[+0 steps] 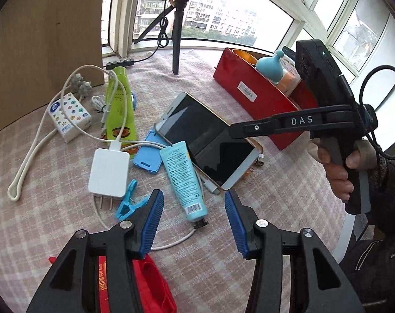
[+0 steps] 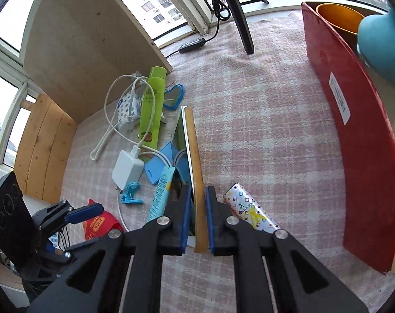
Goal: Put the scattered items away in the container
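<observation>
My right gripper (image 2: 198,191) is shut on the gold-edged smartphone (image 2: 191,135), which it holds tilted up on its long edge above the checked cloth. In the left wrist view the same gripper (image 1: 232,131) pinches the phone (image 1: 210,146) at its right side, with a hand on the handle. The red container (image 1: 249,96) stands behind the phone; it is on the right in the right wrist view (image 2: 353,143). My left gripper (image 1: 195,203) hangs open over a light blue tube (image 1: 183,180) with nothing between its fingers; it also shows low at the left (image 2: 79,230).
Scattered on the cloth are a white charger (image 1: 109,174) with its cable, a green tube (image 1: 118,104), a blue clip (image 1: 128,200), a blue stand (image 1: 148,154), a tissue pack (image 1: 69,116), a red packet (image 1: 135,281) and a patterned pack (image 2: 249,208). A tripod leg (image 1: 176,49) stands at the back.
</observation>
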### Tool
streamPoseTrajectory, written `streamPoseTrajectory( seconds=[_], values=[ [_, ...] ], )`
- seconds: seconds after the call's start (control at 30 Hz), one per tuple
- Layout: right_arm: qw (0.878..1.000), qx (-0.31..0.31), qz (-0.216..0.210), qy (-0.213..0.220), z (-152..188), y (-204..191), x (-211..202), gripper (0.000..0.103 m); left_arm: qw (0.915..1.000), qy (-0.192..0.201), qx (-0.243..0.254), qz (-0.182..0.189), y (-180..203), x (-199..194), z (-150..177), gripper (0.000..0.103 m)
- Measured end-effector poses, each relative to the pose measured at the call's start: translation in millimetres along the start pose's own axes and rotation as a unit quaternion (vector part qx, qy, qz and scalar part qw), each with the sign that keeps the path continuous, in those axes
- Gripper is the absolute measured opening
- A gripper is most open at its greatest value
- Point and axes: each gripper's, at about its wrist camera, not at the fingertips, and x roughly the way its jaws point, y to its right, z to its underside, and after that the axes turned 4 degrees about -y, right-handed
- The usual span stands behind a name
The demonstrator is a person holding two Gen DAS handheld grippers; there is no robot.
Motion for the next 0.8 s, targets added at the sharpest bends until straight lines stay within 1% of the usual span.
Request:
streamPoseTrajectory(
  seconds=[0.07, 0.13, 0.2, 0.27, 0.37, 0.5, 0.6, 0.7, 0.77, 0.8],
  values=[
    [0.998, -0.013, 0.056, 0.013, 1.9, -5.2, -3.3, 0.012, 0.9998, 0.006, -0.010, -0.013, -8.4, -7.5, 1.9, 0.046],
    [0.997, -0.015, 0.073, 0.034, -0.5, -7.9, -10.9, 0.012, 0.9994, 0.013, -0.020, -0.025, -16.5, -14.3, 4.0, 0.046],
    [0.998, -0.026, 0.049, 0.044, -4.5, -13.5, -16.5, 0.012, 0.9990, 0.016, -0.029, -0.031, -23.3, -18.0, 5.4, 0.046],
    [0.998, -0.048, 0.025, 0.035, -6.7, -24.2, -13.7, 0.012, 0.9984, 0.019, -0.038, -0.037, -29.4, -20.4, 7.6, 0.046],
    [0.997, -0.071, -0.006, 0.010, -2.0, -40.0, -0.4, 0.012, 0.9980, 0.022, -0.044, -0.039, -33.0, -23.3, 10.2, 0.046],
    [0.995, -0.091, -0.033, -0.036, 13.7, -53.4, 17.0, 0.012, 0.9974, 0.028, -0.051, -0.042, -35.9, -30.0, 14.4, 0.046],
    [0.992, -0.099, -0.050, -0.061, 24.6, -57.6, 24.6, 0.012, 0.9966, 0.033, -0.060, -0.045, -39.5, -37.1, 18.7, 0.046],
    [0.990, -0.107, -0.047, -0.076, 33.8, -59.5, 30.4, 0.012, 0.9960, 0.035, -0.066, -0.049, -42.5, -41.5, 23.6, 0.046],
    [0.990, -0.109, -0.028, -0.088, 36.6, -58.2, 38.3, 0.012, 0.9956, 0.034, -0.070, -0.052, -43.9, -43.0, 26.4, 0.046],
    [0.991, -0.106, -0.020, -0.083, 36.4, -56.1, 39.5, 0.009, 0.9954, 0.035, -0.072, -0.053, -44.4, -43.4, 27.3, 0.046]
  ],
)
